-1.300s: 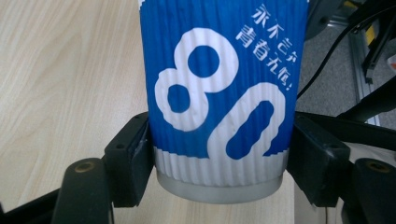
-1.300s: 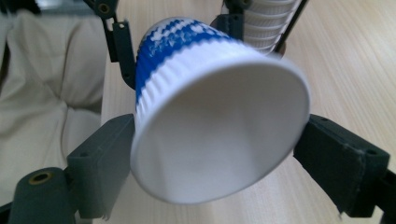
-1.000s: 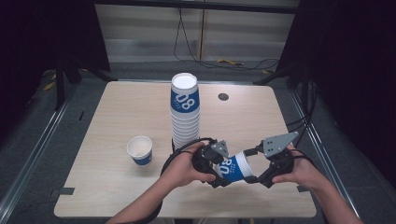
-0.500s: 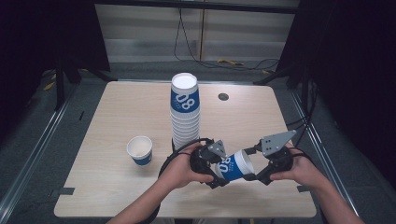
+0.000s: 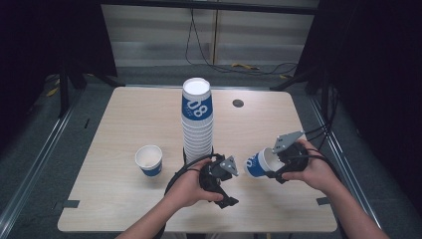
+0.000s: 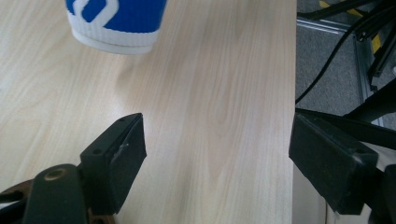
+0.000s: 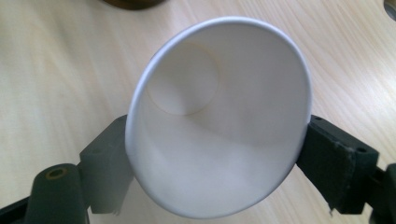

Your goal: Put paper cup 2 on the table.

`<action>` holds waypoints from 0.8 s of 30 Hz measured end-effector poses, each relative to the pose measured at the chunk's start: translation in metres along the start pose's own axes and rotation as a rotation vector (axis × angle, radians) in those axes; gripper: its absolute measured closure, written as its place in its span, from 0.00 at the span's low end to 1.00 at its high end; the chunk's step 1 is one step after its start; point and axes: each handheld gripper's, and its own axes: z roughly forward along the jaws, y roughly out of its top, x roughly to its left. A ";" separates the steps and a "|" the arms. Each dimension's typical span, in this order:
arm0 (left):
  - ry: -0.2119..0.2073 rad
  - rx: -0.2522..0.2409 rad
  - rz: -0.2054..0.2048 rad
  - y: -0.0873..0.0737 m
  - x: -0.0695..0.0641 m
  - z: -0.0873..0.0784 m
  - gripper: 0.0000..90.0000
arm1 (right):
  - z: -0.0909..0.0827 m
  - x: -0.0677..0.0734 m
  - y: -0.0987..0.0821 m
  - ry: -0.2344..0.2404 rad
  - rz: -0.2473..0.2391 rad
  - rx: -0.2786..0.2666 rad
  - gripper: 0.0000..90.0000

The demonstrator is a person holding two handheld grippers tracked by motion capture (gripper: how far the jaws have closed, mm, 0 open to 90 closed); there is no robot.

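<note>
Holding a paper cup (image 5: pixel 259 163) sideways above the table (image 5: pixel 124 124), the right gripper (image 5: pixel 282 168) has its two jaws pressed on the cup's rim from both sides. In the right gripper view the paper cup (image 7: pixel 219 121) faces the camera with its white inside and round bottom visible, and the rim is squeezed a little into an oval between the black pads (image 7: pixel 338 165). These jaws have just opened slightly again, with the cup between them. The cup is blue and white outside, and its bottom points toward the left gripper (image 5: pixel 225 193), which is just beside it but not touching.

The left gripper has its jaws apart and nothing is between them; they have just been opening. In the left gripper view the left gripper (image 6: pixel 217 161) looks over bare wood, and the base of the tall stack of cups (image 6: pixel 116 25) stands farther ahead.

On the table the tall stack of cups (image 5: pixel 197 122) stands upright near the middle, just behind the left hand (image 5: pixel 189 184). A single cup (image 5: pixel 149 160) stands upright to the left of the stack, well apart from both grippers. A small dark round hole (image 5: pixel 238 103) is in the table top behind the stack.
</note>
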 end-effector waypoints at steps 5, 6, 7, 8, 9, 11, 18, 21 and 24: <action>-0.007 0.005 -0.003 -0.004 0.000 0.001 0.21 | 0.010 -0.004 0.011 -0.013 0.028 0.076 0.19; -0.012 0.006 -0.008 -0.005 -0.001 0.001 0.21 | 0.015 -0.006 0.015 -0.010 0.015 0.110 0.18; -0.012 0.006 -0.008 -0.005 -0.001 0.001 0.21 | 0.017 -0.007 0.016 -0.005 0.023 0.121 0.18; -0.012 0.006 -0.007 -0.006 -0.002 0.001 0.21 | 0.019 -0.008 0.018 -0.014 0.035 0.130 0.18; -0.017 0.008 -0.004 -0.006 -0.002 0.000 0.21 | 0.019 -0.008 0.018 -0.014 0.035 0.130 0.18; -0.027 -0.002 -0.012 -0.008 -0.002 0.001 0.21 | 0.023 -0.009 0.022 -0.005 0.035 0.134 0.18; -0.032 0.001 -0.021 -0.014 -0.001 0.002 0.21 | 0.037 -0.016 0.033 0.004 0.037 0.166 0.17; -0.031 0.002 -0.019 -0.015 -0.001 0.001 0.21 | 0.040 -0.017 0.035 0.007 0.047 0.178 0.17; -0.033 0.003 -0.019 -0.015 0.000 0.001 0.21 | 0.046 -0.017 0.038 0.013 0.042 0.184 0.17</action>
